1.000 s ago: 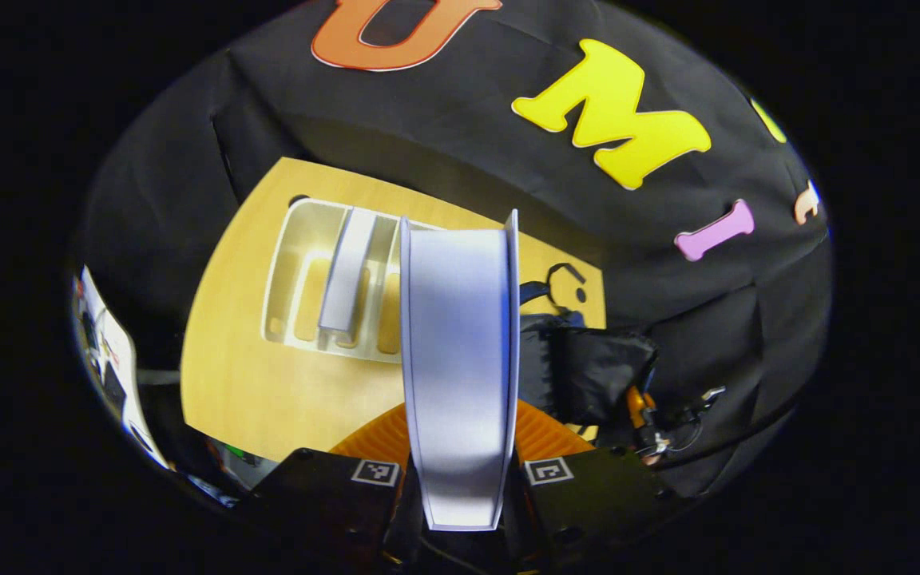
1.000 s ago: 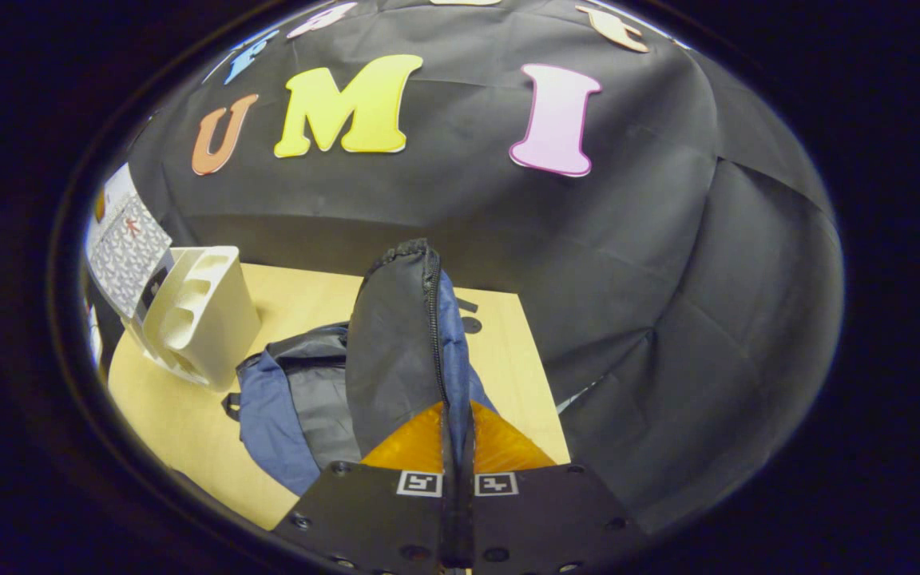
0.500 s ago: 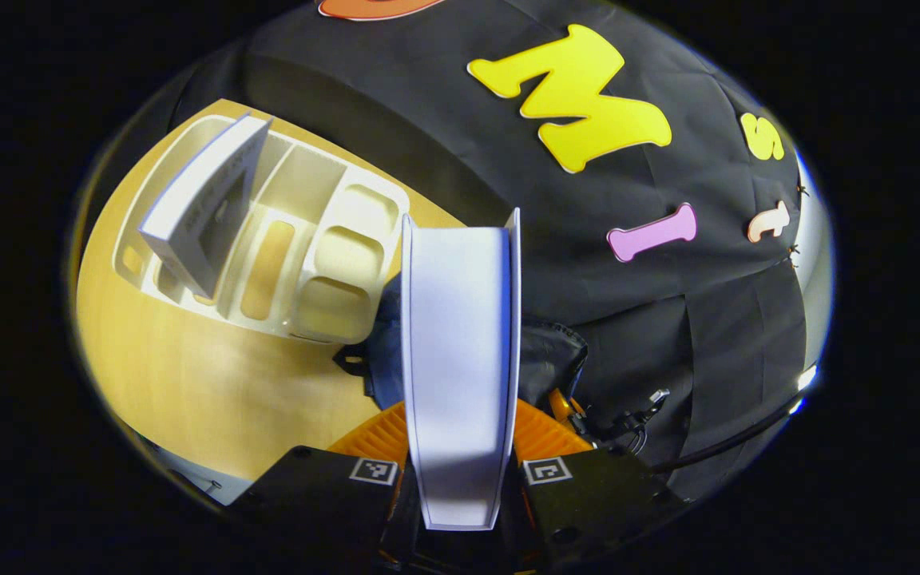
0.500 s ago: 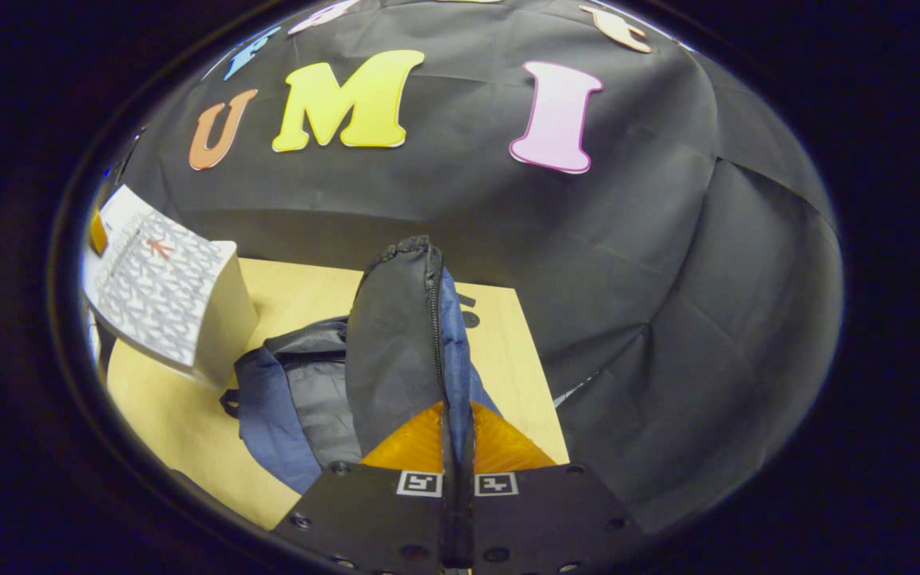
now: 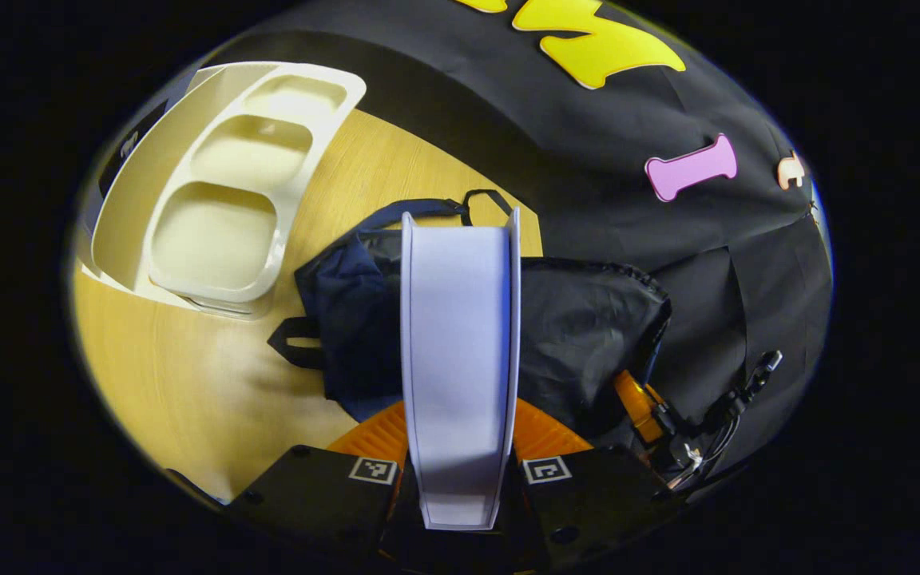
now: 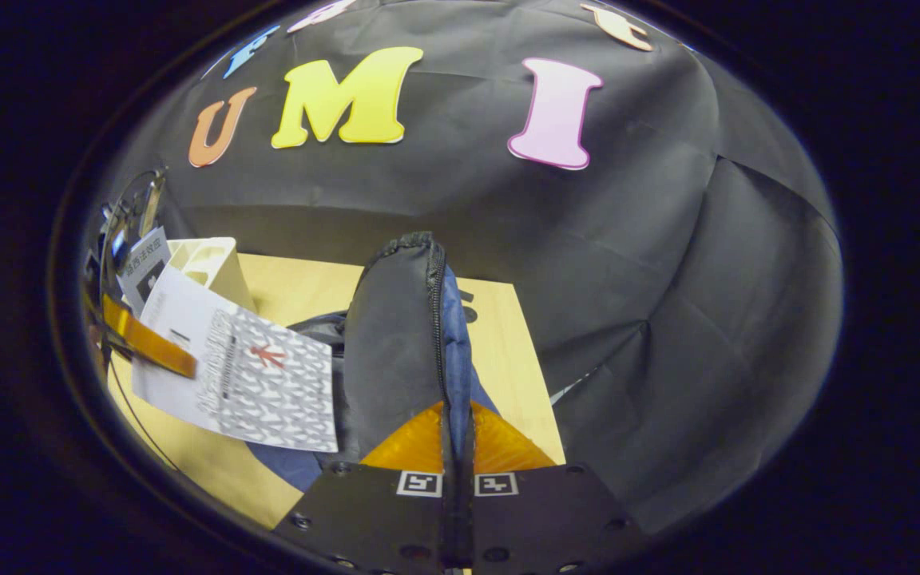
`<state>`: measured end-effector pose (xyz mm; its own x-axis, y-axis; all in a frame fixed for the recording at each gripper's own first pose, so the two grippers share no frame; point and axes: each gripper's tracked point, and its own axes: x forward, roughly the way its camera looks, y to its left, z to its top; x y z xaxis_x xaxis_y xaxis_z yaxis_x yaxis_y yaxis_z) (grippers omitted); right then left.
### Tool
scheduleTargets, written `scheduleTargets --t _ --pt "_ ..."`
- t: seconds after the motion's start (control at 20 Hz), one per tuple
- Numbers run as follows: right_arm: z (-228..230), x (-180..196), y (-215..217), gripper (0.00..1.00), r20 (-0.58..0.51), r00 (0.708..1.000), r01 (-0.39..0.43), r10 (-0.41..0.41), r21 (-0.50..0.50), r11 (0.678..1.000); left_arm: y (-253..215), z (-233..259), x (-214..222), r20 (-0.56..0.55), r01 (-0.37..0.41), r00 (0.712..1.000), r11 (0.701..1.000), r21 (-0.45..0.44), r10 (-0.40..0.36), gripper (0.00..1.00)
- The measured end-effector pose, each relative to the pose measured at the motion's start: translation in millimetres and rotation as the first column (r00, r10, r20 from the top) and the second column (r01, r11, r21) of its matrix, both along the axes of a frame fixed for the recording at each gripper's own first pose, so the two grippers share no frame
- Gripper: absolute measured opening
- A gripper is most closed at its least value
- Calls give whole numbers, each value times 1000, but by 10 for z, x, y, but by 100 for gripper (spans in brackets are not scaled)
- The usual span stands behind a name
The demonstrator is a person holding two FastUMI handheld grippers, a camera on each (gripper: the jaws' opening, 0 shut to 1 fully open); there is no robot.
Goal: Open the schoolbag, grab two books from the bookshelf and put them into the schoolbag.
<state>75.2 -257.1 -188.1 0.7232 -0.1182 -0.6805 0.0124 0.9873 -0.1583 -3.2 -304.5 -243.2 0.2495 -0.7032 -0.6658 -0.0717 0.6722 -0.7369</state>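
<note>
The left tongs (image 5: pixel 460 447) clamp a book (image 5: pixel 460 351) edge-up just above the schoolbag (image 5: pixel 580 335), which lies on the desk (image 5: pixel 188 383) beside the bookshelf (image 5: pixel 220 184). The right tongs (image 6: pixel 458 447) pinch the schoolbag's raised flap (image 6: pixel 396 335), keeping its mouth open.

The schoolbag (image 5: pixel 588 335) lies on the table (image 5: pixel 188 383), the bookshelf (image 5: pixel 212 192) beside it.

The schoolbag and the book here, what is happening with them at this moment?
A person works with two handheld grippers. The left gripper is shut on a book and holds it above the dark schoolbag on the wooden table. The right gripper pinches the schoolbag's flap and holds it up. The cream bookshelf stands beside the schoolbag. The book is not inside yet.
</note>
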Motion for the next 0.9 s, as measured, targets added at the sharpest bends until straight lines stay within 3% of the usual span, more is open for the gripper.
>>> scheduleTargets --t 0.45,0.9 --pt "42 91 -91 0 1 1000 -3 3 10 1000 -606 -273 114 26 13 1000 988 -156 -9 43" --pt "127 225 93 2 13 999 -34 34 15 999 -642 -496 269 4 -94 995 958 -272 98 43"
